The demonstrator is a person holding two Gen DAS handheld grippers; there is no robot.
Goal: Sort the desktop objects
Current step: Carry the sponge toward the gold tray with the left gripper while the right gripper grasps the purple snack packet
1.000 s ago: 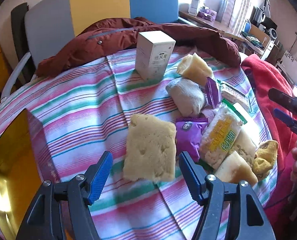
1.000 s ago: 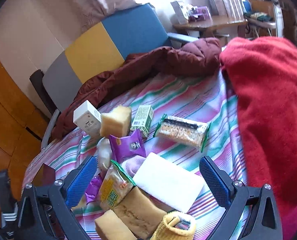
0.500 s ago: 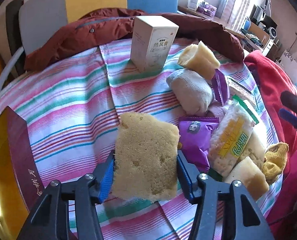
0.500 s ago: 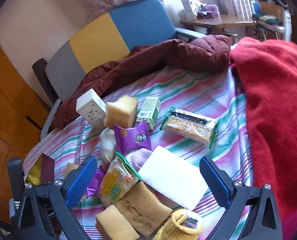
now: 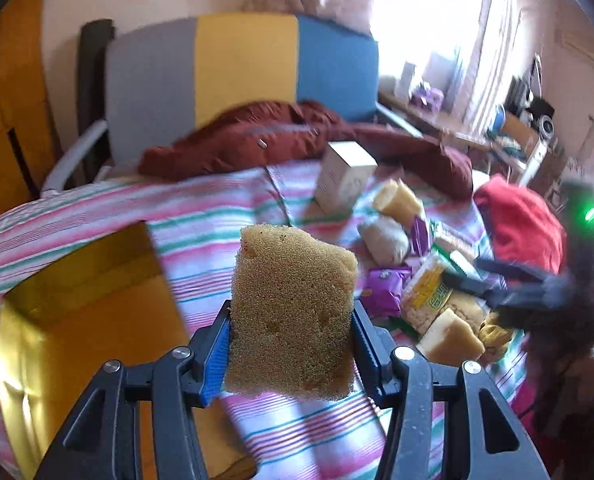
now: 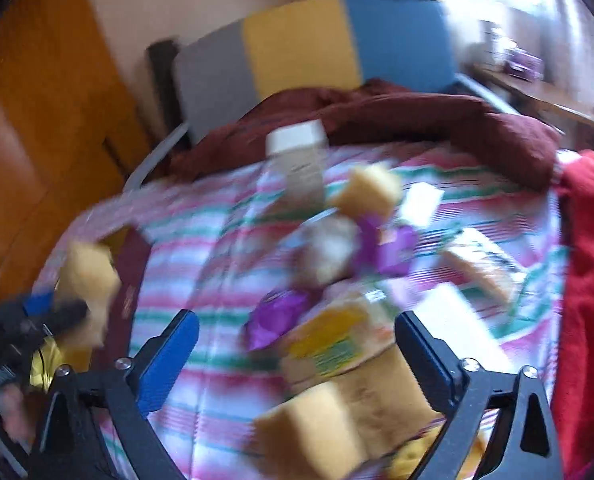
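While the left tool (image 5: 291, 346) clenched the sponge (image 5: 293, 312) above the counter (image 5: 201, 240), the right tool (image 6: 297, 356) was released, so the gold box (image 5: 77, 320) seemed next.

Snacks (image 5: 429, 294) on striped cloth (image 5: 217, 216)

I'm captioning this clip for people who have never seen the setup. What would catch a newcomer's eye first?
First, the big yellow sponge, clamped between the left gripper's blue pads and lifted above the striped cloth, dead centre in the left wrist view. Beside it to the left sits an open gold-lined box. To the right lies a jumble of snack packets and more sponges, over which the right gripper hangs open.
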